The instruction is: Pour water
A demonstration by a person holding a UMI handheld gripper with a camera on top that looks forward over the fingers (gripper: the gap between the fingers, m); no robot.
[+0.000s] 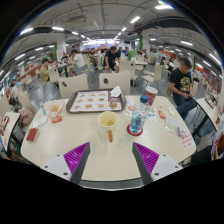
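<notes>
gripper (111,158) fingers spread wide, holding nothing, lined up on the yellow cup (107,127) just ahead on the table (70,140); bottle (136,119) beside it (likely the water source), so both sit within reach.

Tongs (110,158) open, both fingers (76,155) spread, empty.

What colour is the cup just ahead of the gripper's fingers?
The cup is pale yellow, seen in the gripper view.

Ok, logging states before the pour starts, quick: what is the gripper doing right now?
Gripper: open, holding nothing; the yellow cup stands on the table just ahead of its fingers, untouched.
</notes>
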